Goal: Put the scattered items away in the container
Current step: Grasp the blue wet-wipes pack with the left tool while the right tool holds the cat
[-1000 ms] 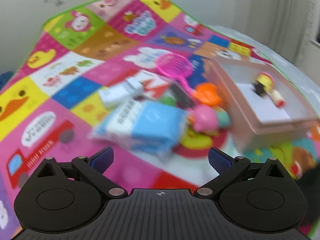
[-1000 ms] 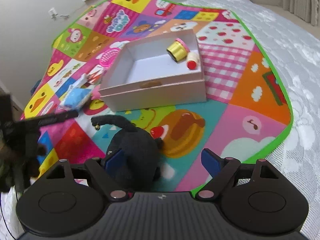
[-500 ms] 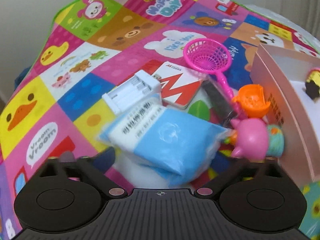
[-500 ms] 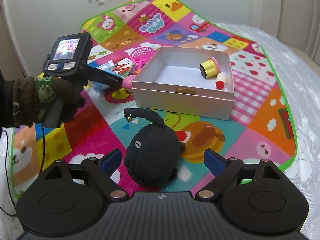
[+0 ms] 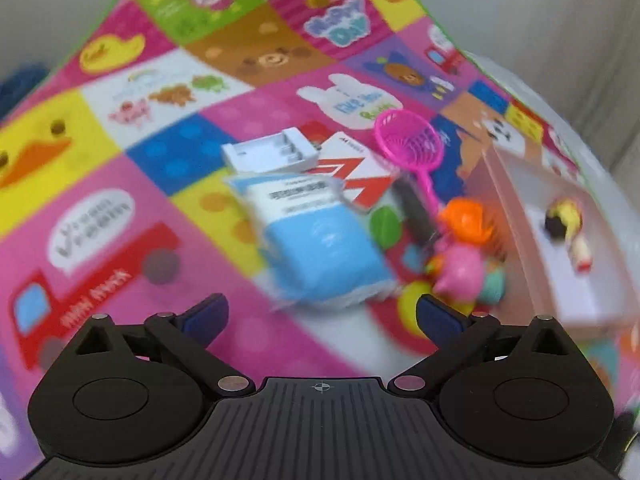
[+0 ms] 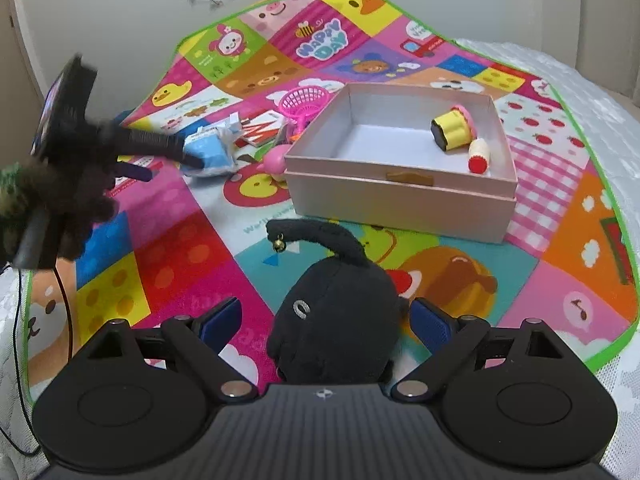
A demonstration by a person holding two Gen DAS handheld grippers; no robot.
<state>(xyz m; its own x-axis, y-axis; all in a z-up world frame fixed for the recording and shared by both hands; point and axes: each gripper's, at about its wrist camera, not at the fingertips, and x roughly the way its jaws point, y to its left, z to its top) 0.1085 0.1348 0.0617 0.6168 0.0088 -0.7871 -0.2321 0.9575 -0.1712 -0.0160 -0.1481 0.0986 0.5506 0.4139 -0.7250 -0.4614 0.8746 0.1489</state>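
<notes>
A pink open box (image 6: 400, 196) stands on the play mat and holds a gold-wrapped roll (image 6: 452, 130) and a small red-capped tube (image 6: 479, 156). My left gripper (image 5: 322, 316) is open just short of a blue-and-white tissue pack (image 5: 320, 240), which also shows in the right wrist view (image 6: 210, 150). Beside the pack lie a white tray (image 5: 270, 154), a red-and-white card box (image 5: 356, 176), a pink net scoop (image 5: 410, 144), an orange toy (image 5: 466, 218) and a pink pig toy (image 5: 460, 270). My right gripper (image 6: 326, 322) is open around a black plush cat (image 6: 340, 312).
The colourful mat (image 6: 168, 248) lies on a white lace bedspread (image 6: 592, 92). A grey wall (image 6: 100, 12) with a socket stands behind. The person's gloved left hand (image 6: 48, 184) holds the left gripper at the mat's left side.
My left gripper has pulled back a little from the tissue pack, its fingers open beside it. My right gripper has come lower and closer over the black plush cat.
</notes>
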